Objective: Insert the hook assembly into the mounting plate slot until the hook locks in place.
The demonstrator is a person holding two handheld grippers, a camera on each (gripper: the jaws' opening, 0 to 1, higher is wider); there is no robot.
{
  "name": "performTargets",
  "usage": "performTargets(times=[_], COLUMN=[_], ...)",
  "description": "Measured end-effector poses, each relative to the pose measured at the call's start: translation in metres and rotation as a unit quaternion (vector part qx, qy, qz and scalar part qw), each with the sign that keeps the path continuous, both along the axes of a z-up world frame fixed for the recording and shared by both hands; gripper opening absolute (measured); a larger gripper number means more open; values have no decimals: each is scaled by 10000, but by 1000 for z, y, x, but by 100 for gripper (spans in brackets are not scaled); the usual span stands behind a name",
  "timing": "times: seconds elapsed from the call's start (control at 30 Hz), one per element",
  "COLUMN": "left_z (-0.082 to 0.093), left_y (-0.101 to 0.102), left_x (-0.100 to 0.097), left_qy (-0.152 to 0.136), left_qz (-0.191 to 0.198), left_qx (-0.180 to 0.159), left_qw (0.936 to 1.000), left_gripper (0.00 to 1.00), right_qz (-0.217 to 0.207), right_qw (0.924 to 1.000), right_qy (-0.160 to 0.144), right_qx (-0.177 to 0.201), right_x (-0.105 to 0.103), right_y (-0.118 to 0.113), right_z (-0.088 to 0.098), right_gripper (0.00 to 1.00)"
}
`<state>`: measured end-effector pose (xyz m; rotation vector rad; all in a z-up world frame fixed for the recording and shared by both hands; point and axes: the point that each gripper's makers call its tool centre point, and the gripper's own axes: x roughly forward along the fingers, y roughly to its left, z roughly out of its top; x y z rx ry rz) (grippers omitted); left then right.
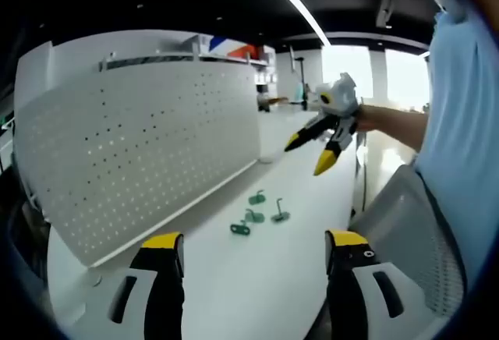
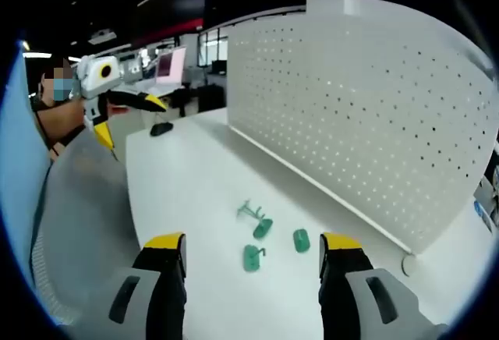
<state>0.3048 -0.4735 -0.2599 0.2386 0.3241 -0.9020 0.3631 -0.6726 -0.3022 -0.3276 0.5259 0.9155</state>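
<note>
Several small green hook pieces (image 1: 255,215) lie loose on the white table (image 1: 257,278), just ahead of my left gripper (image 1: 256,240), which is open with nothing between its yellow-tipped jaws. The white perforated mounting plate (image 1: 140,145) stands upright along the table's left side. My right gripper (image 1: 309,154) hangs in the air beyond the hooks, held by a hand, jaws apart. In the right gripper view the green hook pieces (image 2: 265,239) lie close ahead of the open right gripper (image 2: 253,240), the mounting plate (image 2: 366,114) stands to the right, and the left gripper (image 2: 131,122) hovers open at upper left.
A person in a light blue top (image 1: 460,122) stands at the table's edge. A grey mesh chair (image 2: 78,215) sits by that edge. A small black object (image 2: 161,129) lies at the far end of the table (image 2: 187,192). Desks and monitors show beyond.
</note>
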Motion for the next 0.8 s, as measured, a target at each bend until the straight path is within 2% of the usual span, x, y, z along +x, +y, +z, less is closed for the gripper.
performTargets(times=[0.47, 0.8], left_z=[-2, -3], left_y=[3, 8], left_x=[-5, -6], left_qy=[9, 27], left_qz=[119, 205], left_qx=[-90, -124], left_qw=[9999, 9997], left_gripper=[74, 74], right_qz=[186, 227], right_qw=[9992, 9973], right_qy=[352, 703], right_qx=[27, -54], right_x=[36, 55], right_y=[20, 28], right_z=[-11, -29], right_gripper=[44, 29])
